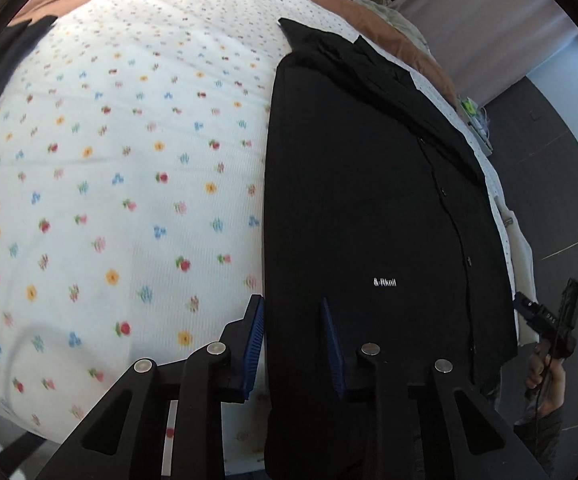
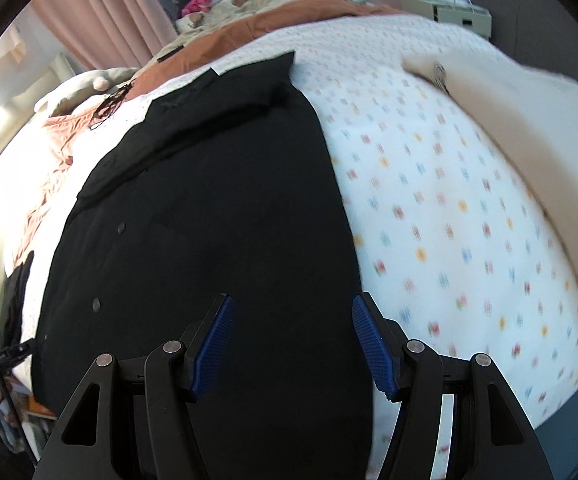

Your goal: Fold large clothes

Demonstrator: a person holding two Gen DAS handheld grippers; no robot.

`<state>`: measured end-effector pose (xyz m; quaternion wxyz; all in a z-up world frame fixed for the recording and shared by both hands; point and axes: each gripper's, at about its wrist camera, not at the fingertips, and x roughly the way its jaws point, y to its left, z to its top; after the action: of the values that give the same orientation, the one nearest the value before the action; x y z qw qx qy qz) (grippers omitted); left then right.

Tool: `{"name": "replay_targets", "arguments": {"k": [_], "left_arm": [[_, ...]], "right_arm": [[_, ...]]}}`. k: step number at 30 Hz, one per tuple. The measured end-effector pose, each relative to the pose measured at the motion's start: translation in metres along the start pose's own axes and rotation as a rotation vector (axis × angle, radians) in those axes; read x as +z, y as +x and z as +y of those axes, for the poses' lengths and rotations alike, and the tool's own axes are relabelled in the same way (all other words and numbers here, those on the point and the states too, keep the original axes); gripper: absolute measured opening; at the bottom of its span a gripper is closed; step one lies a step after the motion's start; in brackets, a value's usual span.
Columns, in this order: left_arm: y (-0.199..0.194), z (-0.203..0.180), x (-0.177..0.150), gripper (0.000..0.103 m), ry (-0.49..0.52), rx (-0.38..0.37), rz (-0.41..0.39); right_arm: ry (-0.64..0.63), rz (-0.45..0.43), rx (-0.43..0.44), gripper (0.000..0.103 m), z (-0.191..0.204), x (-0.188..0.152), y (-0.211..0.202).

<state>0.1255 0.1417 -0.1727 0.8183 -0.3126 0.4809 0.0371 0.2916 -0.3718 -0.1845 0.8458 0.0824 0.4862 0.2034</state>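
A black button-up shirt (image 1: 369, 200) lies flat on a white flower-print bedspread (image 1: 129, 160), folded into a long narrow strip with its collar at the far end. My left gripper (image 1: 293, 320) is open and empty, hovering over the shirt's left edge near the hem. In the right wrist view the same shirt (image 2: 217, 208) fills the middle, on the bedspread (image 2: 449, 200). My right gripper (image 2: 293, 328) is open and empty, over the shirt's right edge near the hem. The right gripper also shows in the left wrist view (image 1: 557, 320), held off the bed's right side.
A brown blanket (image 1: 401, 28) and soft toys (image 2: 209, 0) lie at the bed's far end. A cream cloth (image 2: 529, 112) lies at the right of the bed. Another dark garment (image 1: 5, 56) lies at the far left. A small cabinet (image 2: 449, 12) stands beyond the bed.
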Motion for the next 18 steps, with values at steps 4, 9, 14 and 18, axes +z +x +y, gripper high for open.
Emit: {"name": "replay_targets", "arguments": {"k": [4,9,14,18], "left_arm": [[-0.001,0.002,-0.014,0.029,-0.016,-0.045,0.022],[-0.003,0.006,-0.030,0.029,-0.045,-0.105,0.036],[-0.007,0.009,-0.045,0.029,-0.068,-0.156,0.044],[-0.010,0.013,-0.053,0.029,-0.087,-0.202,0.049]], "right_arm": [[0.048,0.015,0.067,0.061,-0.016,-0.021,0.000],[0.092,0.026,0.173,0.057,-0.027,-0.045,-0.002],[0.172,0.014,0.287,0.053,-0.042,-0.069,-0.004],[0.226,0.011,0.365,0.051,-0.054,-0.083,-0.009]]}}
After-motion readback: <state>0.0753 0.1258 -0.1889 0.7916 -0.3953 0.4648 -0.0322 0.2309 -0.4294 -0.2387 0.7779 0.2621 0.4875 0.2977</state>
